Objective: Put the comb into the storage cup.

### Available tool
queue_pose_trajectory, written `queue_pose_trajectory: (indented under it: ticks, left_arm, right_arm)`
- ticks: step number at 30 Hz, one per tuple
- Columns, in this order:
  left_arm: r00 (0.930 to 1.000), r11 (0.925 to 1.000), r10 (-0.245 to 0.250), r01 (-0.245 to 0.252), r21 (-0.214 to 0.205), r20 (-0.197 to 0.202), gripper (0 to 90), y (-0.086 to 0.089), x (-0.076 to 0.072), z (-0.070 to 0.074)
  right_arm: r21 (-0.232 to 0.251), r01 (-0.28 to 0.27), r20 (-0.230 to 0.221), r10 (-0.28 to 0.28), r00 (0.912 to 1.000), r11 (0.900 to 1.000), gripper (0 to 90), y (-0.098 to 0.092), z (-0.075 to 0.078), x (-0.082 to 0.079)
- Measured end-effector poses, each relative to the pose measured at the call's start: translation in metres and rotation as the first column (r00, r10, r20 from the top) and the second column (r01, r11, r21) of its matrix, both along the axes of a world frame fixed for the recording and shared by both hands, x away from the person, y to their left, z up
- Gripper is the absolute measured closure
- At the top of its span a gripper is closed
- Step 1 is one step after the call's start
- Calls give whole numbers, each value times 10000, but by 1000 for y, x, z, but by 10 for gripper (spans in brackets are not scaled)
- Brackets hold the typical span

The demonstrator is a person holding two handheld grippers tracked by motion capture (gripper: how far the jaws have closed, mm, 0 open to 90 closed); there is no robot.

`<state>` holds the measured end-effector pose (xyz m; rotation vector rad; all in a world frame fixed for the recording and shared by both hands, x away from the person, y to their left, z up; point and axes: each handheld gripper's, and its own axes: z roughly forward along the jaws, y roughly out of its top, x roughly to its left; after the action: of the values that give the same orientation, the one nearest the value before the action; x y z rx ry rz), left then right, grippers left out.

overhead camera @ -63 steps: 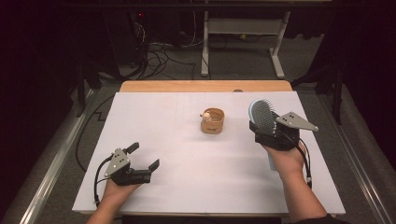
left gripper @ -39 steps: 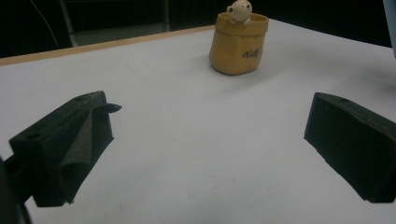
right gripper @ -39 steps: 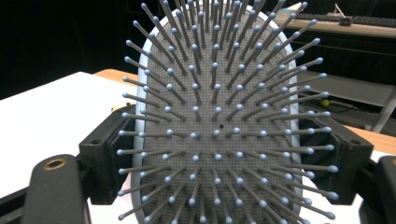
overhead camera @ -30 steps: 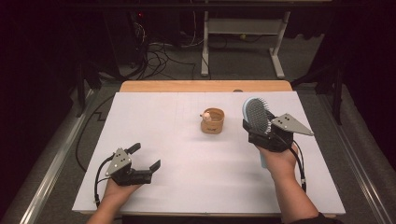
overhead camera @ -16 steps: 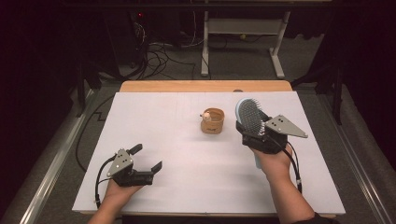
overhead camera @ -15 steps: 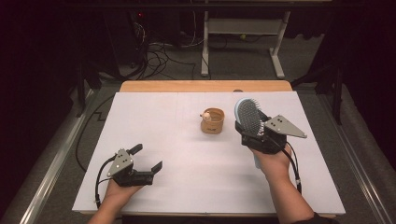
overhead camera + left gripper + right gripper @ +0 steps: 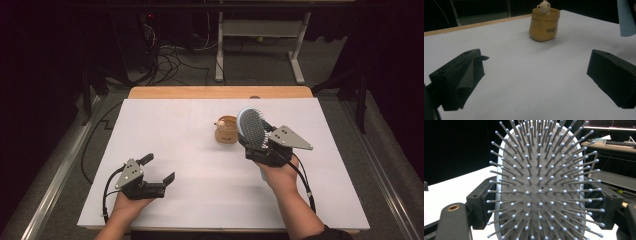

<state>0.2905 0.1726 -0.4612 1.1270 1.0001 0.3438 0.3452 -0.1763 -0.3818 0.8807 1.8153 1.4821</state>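
The right hand-held gripper [image 7: 259, 146] is carrying a pale blue hairbrush [image 7: 251, 127] across the table [image 7: 165, 125], and over the last couple of seconds it has been sliding from the table's right-hand part in toward the middle, so that the brush head is now standing just beside the small tan pot [image 7: 226, 131], which was well off to the gripper's left at the start. Its jaws are clamped on the two edges of the brush head, as the right gripper view is showing, with the bristles [image 7: 541, 187] facing back toward the camera and the head upright between the black jaw blocks; the handle is hanging down below the hand. The grip is not changing while it travels. The pot, with a little bear figure [image 7: 543, 5] peeking over its rim, is sitting where it was, a little beyond and to the left of the brush. The left hand-held gripper [image 7: 156, 170] is resting low on the near left of the table, jaws apart and holding nothing, and is not moving. Judging by the approach, the brush is likely being brought to the pot, perhaps to stand handle-down in it, which would still call for lifting and aiming the handle over the opening.
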Motion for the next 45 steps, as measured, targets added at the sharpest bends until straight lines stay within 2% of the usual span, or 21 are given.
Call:
queue_pose_trajectory:
  ticks: [3, 8, 10, 19, 21, 22, 32, 45]
  left_arm:
    - [9999, 9999, 5, -3, 163, -128, 21, -3, 3, 4]
    - [10000, 9993, -41, 38, 380, 85, 21, -9, 4, 16]
    - [9998, 9997, -82, 78, 231, 166, 21, -11, 5, 22]
    - [9990, 9995, -323, 321, 47, 297, 21, -23, 7, 39]
    - [9990, 9990, -384, 389, -203, 244, 21, -25, 7, 44]
    - [9988, 9989, -413, 418, -194, 266, 21, -27, 8, 45]
    - [9979, 9979, -591, 597, -244, 249, 21, -38, 9, 51]
    - [9970, 9971, -729, 735, -213, 277, 21, -44, 9, 59]
  right_arm:
    - [-40, -106, -30, 106, 9999, 9999, 206, 4, -1, 0]
    - [-85, -228, 32, 228, 9997, 9997, 206, 9, 0, 0]
    - [-72, -288, 60, 288, 9996, 9996, 206, 11, 0, 0]
    - [-67, -454, 150, 455, 9989, 9989, 206, 15, 1, -3]
    - [-84, -474, 131, 475, 9988, 9988, 206, 16, 2, -3]
    - [-66, -504, 131, 505, 9986, 9987, 206, 16, 2, -3]
    - [-137, -590, 220, 593, 9980, 9982, 206, 21, 4, -5]
    - [-141, -683, 224, 686, 9974, 9976, 206, 27, 1, -5]
